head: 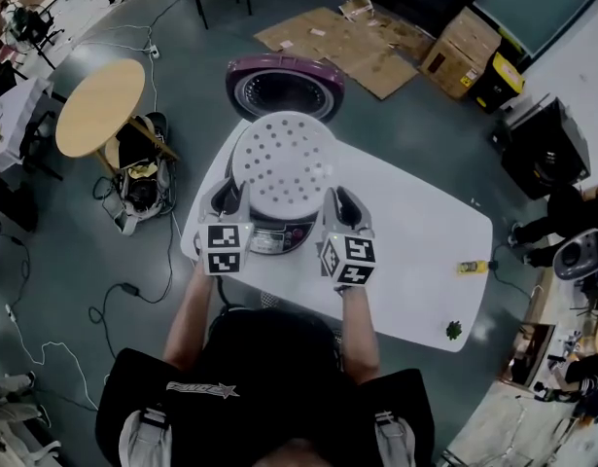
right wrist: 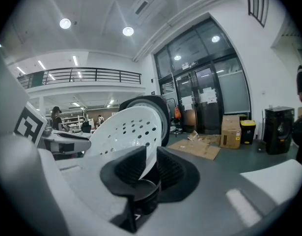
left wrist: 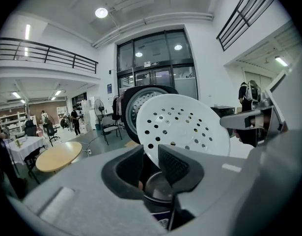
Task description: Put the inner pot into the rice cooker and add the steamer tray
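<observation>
The white perforated steamer tray (head: 284, 163) hangs over the rice cooker (head: 271, 238), whose purple lid (head: 284, 88) stands open behind it. My left gripper (head: 228, 200) is shut on the tray's left rim and my right gripper (head: 343, 208) on its right rim. In the left gripper view the tray (left wrist: 185, 124) tilts up from between the left gripper's (left wrist: 151, 163) pads, with the inner pot (left wrist: 159, 187) showing in the cooker below. In the right gripper view the tray's (right wrist: 123, 129) edge is pinched in the right gripper (right wrist: 150, 168), and the lid (right wrist: 158, 113) stands behind.
The cooker stands on a white table (head: 425, 251), with a small yellow object (head: 471, 267) and a small green one (head: 454, 330) near its right edge. A round wooden table (head: 99, 105) is at the left, flattened cardboard (head: 347, 37) lies on the floor beyond.
</observation>
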A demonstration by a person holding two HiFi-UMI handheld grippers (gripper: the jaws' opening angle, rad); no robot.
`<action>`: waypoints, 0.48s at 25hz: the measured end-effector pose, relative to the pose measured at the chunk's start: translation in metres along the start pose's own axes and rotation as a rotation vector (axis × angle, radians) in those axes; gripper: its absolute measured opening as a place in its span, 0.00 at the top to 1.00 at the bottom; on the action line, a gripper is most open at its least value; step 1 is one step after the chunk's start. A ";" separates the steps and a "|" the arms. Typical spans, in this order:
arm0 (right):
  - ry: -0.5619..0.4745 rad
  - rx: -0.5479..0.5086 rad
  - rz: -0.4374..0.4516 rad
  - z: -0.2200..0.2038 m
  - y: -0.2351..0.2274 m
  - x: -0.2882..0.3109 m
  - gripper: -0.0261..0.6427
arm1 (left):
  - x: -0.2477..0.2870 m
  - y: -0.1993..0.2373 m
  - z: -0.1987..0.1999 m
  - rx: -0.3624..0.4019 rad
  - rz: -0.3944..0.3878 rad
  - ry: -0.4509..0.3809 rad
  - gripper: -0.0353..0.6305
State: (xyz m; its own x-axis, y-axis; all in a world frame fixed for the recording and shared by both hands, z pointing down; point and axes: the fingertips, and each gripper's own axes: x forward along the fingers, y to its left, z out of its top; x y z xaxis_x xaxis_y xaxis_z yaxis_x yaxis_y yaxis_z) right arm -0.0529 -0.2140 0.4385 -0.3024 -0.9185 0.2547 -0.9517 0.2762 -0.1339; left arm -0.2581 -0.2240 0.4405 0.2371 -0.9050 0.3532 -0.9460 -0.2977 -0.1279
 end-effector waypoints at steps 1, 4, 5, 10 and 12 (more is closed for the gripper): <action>0.005 0.002 -0.001 -0.002 0.003 0.003 0.87 | 0.002 0.004 -0.002 -0.001 0.000 0.006 0.80; 0.026 0.004 -0.002 -0.009 0.008 0.013 0.87 | 0.008 0.012 -0.012 -0.005 -0.002 0.026 0.80; 0.036 0.004 -0.002 -0.012 0.009 0.016 0.87 | 0.010 0.014 -0.015 -0.007 -0.003 0.034 0.80; 0.093 0.008 -0.014 -0.030 0.012 0.030 0.87 | 0.024 0.020 -0.036 -0.003 -0.022 0.089 0.79; 0.116 0.012 -0.014 -0.036 0.012 0.034 0.87 | 0.029 0.020 -0.044 -0.010 -0.032 0.116 0.79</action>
State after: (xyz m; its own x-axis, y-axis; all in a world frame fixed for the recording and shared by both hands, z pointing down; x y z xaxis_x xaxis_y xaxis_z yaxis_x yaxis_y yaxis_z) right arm -0.0760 -0.2315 0.4800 -0.2934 -0.8833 0.3656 -0.9555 0.2591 -0.1408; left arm -0.2799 -0.2423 0.4891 0.2404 -0.8536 0.4622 -0.9408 -0.3221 -0.1055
